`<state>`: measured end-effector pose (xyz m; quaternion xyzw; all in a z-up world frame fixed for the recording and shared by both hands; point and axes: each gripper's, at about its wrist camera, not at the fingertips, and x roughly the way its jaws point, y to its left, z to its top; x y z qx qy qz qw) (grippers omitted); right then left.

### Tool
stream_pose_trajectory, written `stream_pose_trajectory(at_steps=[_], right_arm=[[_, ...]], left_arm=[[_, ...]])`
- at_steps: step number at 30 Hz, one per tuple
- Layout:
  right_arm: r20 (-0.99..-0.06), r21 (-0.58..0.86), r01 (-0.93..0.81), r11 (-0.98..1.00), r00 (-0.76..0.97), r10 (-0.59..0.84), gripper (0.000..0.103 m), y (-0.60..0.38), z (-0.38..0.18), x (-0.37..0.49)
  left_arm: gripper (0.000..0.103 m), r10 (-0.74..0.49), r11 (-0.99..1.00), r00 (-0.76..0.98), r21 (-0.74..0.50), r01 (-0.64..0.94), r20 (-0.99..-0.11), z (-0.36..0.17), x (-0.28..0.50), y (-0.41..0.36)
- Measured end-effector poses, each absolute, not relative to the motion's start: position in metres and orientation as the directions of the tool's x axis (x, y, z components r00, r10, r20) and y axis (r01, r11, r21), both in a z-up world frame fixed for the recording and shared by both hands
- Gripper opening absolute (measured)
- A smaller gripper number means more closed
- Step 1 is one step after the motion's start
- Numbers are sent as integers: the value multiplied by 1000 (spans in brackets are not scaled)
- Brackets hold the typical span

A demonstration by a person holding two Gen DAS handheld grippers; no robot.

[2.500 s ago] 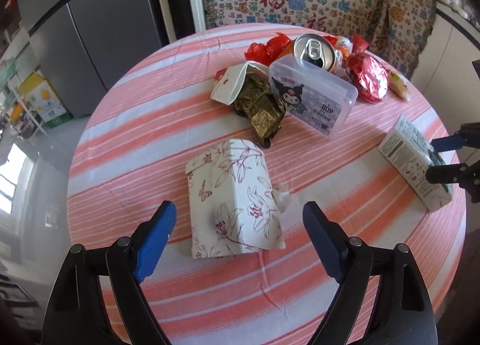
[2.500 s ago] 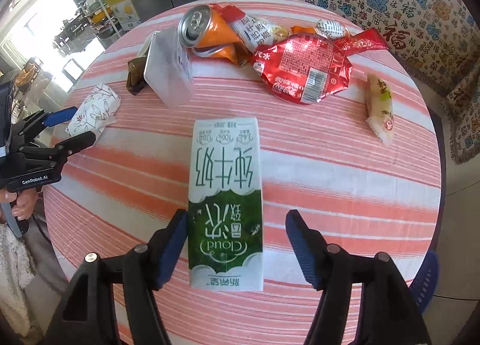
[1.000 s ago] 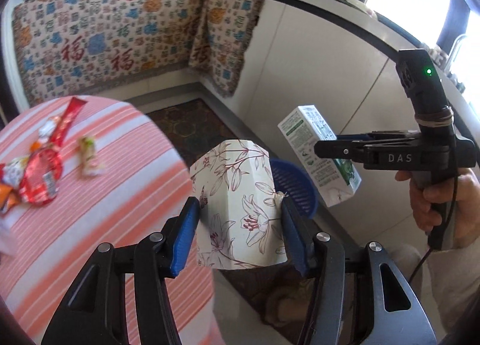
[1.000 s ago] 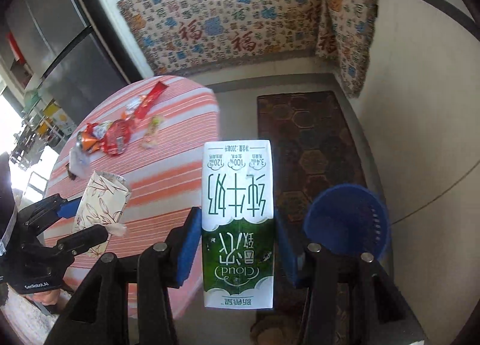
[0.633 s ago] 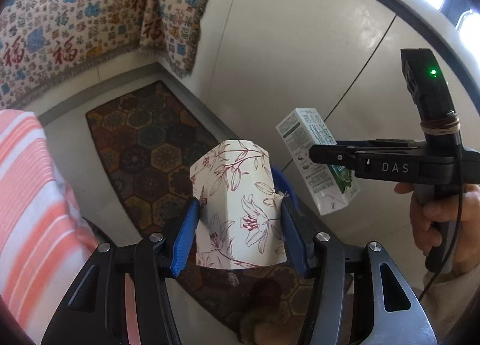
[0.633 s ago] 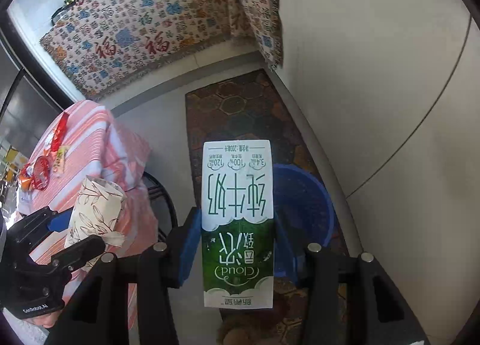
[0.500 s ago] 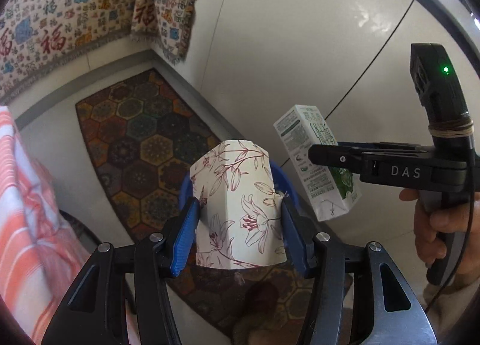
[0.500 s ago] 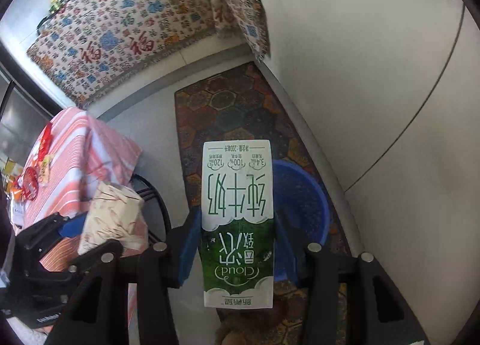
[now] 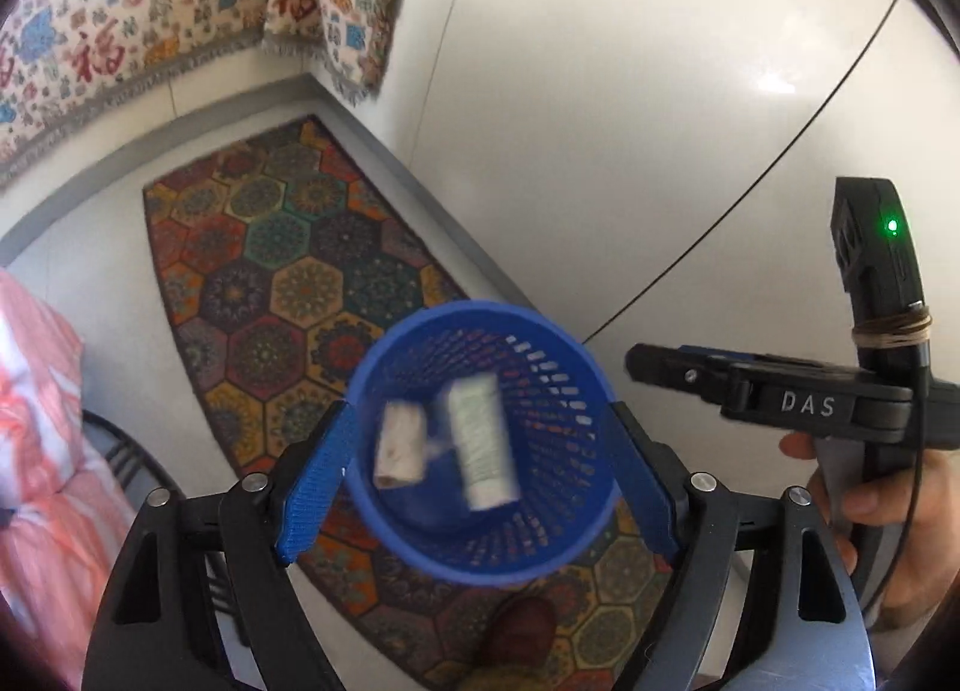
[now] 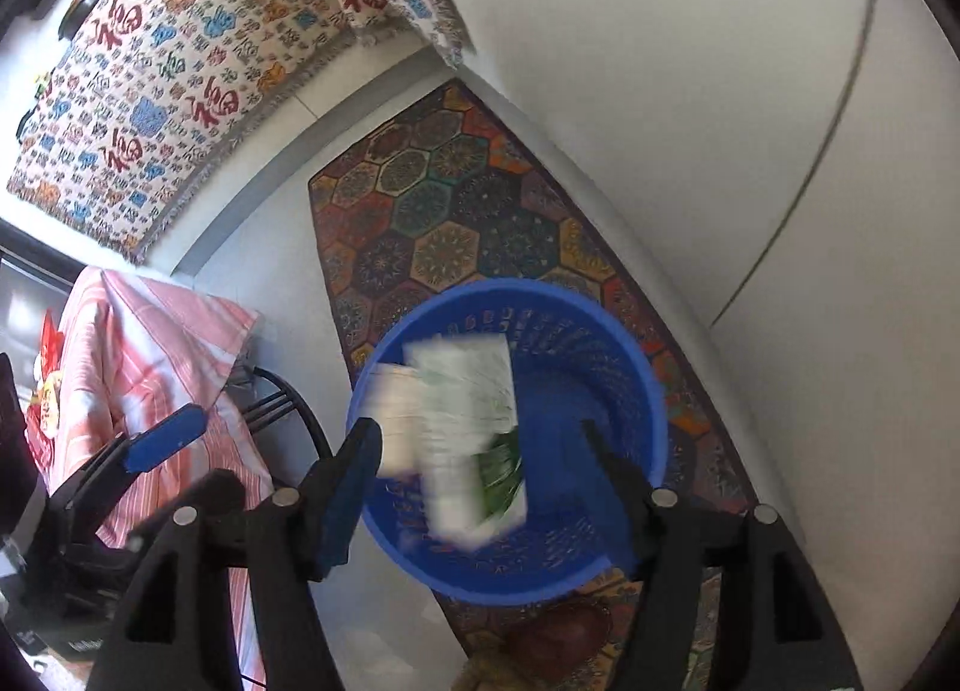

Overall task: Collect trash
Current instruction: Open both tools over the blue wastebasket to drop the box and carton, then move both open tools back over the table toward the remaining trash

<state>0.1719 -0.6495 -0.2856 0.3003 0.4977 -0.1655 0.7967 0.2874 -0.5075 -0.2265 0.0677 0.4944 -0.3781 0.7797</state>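
Blurred milk carton (image 10: 471, 439) (mid-air) over blue basket (image 10: 624, 343)

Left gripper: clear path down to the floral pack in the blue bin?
Probably yes. The left gripper, jaws opening with nothing between them, hangs over the open-topped blue bin. The floral pack sits beside the milk carton, uncovered.

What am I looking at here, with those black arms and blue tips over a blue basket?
No robot: a person holds a hand-held grabbing tool in each hand, each with a camera looking along its two blue-padded fingers. One picture is from the left tool, the other from the right tool. Both point down at a blue basket standing on a patterned rug. Both tools are opening and hold nothing. A floral packet and a milk carton, blurred, are in the basket's mouth. The left view also shows the hand gripping the right tool. The striped tablecloth is at the left.
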Motion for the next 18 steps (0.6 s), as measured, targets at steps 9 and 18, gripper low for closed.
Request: stream_pose_trajectory(at_steps=[9, 18], right_arm=[[-786, 192, 520, 833, 590, -187, 67, -593, -170, 140], [-650, 154, 364, 919, 737, -183, 73, -454, -96, 121]], left_arm=[[96, -536, 753, 384, -221, 620, -752, -136, 247, -389], [97, -280, 912, 525, -53, 406, -804, -137, 186, -207]])
